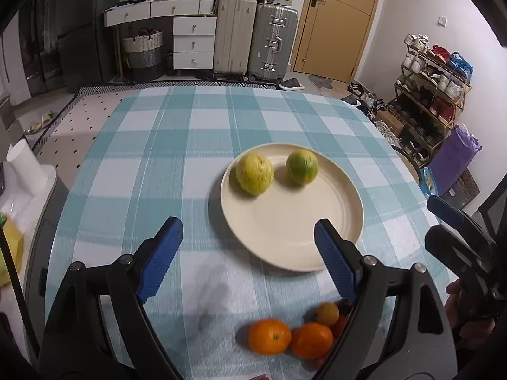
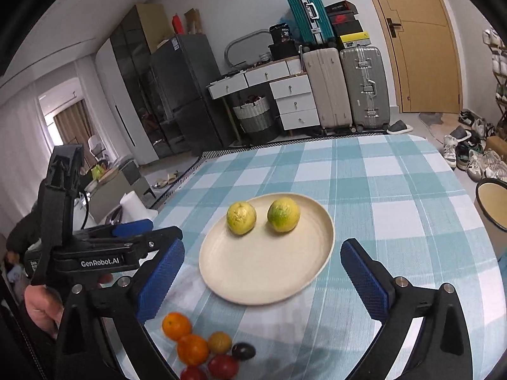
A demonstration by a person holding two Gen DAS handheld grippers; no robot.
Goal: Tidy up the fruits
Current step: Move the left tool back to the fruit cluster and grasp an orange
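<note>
A round cream plate (image 2: 253, 278) carries two yellow-green citrus fruits (image 2: 241, 217) on a worktop's teal-and-white checked cloth (image 2: 396, 190); two bright orange mandarins (image 2: 176, 325) lie nearby beside red fruit (image 2: 222, 365).

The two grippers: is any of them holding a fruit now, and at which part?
Nothing is held. The left gripper and the right gripper both stand open and empty above the table, and the two yellow-green fruits lie free on the plate.

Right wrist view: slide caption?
Open right claw above cream plate holding two yellow-green citrus fruits; loose fruit pile nearby.
</note>
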